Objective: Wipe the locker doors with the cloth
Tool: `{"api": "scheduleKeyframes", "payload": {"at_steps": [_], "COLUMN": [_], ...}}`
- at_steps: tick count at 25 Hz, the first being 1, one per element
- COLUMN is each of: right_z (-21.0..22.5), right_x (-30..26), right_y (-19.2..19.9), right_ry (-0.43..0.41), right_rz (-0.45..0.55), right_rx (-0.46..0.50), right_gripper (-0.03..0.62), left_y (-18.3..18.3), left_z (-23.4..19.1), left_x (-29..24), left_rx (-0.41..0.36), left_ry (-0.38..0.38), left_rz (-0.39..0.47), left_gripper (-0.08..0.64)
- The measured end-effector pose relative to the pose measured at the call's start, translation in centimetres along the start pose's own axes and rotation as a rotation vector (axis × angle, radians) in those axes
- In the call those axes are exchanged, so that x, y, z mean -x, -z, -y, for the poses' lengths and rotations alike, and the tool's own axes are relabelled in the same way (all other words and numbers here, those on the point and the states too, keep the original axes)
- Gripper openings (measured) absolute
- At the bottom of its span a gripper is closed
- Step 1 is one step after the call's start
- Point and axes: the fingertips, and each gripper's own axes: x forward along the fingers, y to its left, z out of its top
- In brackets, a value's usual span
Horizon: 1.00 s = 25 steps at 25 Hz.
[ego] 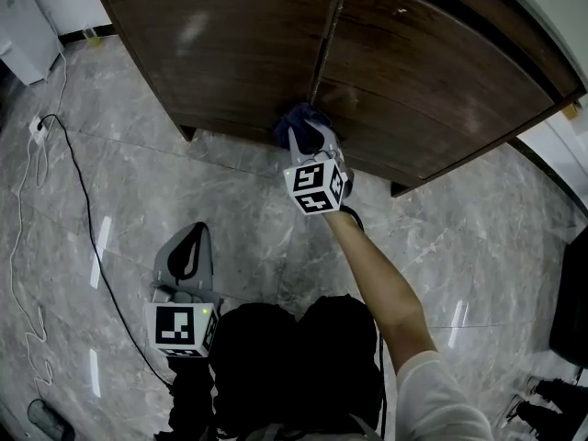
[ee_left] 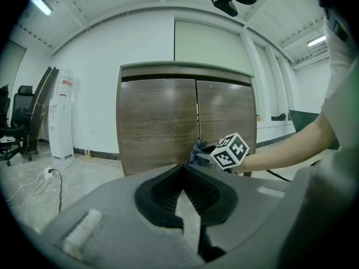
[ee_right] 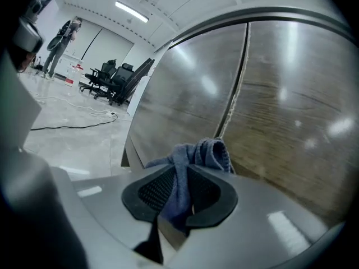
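Observation:
The locker has two dark wood doors, the left door (ego: 230,44) and the right door (ego: 432,81), meeting at a vertical seam. My right gripper (ego: 308,145) is low against the doors, close to the seam and just above the floor. It is shut on a blue-grey cloth (ego: 299,118). In the right gripper view the cloth (ee_right: 205,150) bunches out of the right gripper (ee_right: 182,170) and lies close against the wood. My left gripper (ego: 195,232) hangs low at the lower left over the floor, away from the locker, fingertips together and nothing in it. From the left gripper (ee_left: 183,170) the locker (ee_left: 162,122) stands ahead.
A black cable (ego: 83,209) runs across the marble floor to a power strip (ego: 37,127) at the left. A white water dispenser (ee_left: 60,114) and an office chair (ee_left: 17,122) stand left of the locker. A dark object (ego: 570,301) sits at the right edge.

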Motion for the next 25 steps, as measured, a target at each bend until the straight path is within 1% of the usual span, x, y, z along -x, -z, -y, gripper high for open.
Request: {"api": "scheduleKeyframes", "payload": {"at_steps": [6, 12, 15, 20, 25], "right_z": [-1.1, -1.0, -0.6, 0.7, 2.4], "right_x": [-1.2, -1.2, -0.9, -0.1, 1.0], "right_y": [1.0, 0.0, -1.5, -4.9, -8.9], "right_ry": [-0.019, -0.022, -0.013, 0.014, 0.053], "right_rz": [-0.034, -0.029, -0.006, 0.049, 0.108], "right_rx": [-0.005, -0.034, -0.039, -0.033, -0.029], "right_gripper": [0.072, 0.071, 0.071, 0.071, 0.071], "left_y": [0.2, 0.2, -0.1, -0.6, -1.0], "left_z": [-0.6, -0.7, -0.6, -0.4, -0.5], "left_x": [0.0, 0.0, 0.0, 0.2, 0.5], "left_rx": [0.002, 0.0, 0.003, 0.013, 0.006], "left_ry": [-0.013, -0.018, -0.012, -0.013, -0.014], "left_rz": [-0.008, -0.01, 0.001, -0.008, 0.025], "left_gripper": [0.003, 0.003, 0.003, 0.003, 0.003]}}
